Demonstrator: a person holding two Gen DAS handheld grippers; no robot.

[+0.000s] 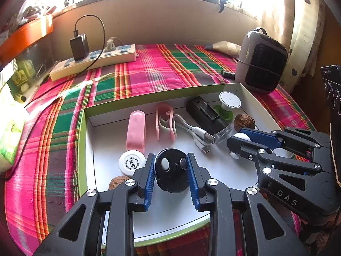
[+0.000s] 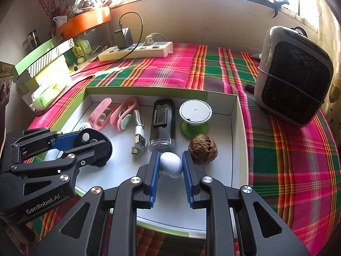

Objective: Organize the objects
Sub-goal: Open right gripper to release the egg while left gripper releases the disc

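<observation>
Sorting nearly complete: most items lie in the white box (image 1: pixel 89 149), over whose near end the left gripper (image 1: pixel 170 166) clamps a black disc (image 1: pixel 170 170) and the right gripper (image 2: pixel 170 166) a white egg-shaped piece (image 2: pixel 171 164).

Two brands read clearly — "DAS" on the right gripper (image 1: pixel 234 143), "GenRobot.AI" on the left gripper (image 2: pixel 85 143).

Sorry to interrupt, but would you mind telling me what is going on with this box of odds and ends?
A person is sorting small items in a white box on a plaid cloth, using two handheld tongs. The left tongs are clamped on a round black disc. The right tongs grip a small white egg-shaped piece beside a walnut. Pink clips, a cable and a black charger lie further back in the box.
</observation>
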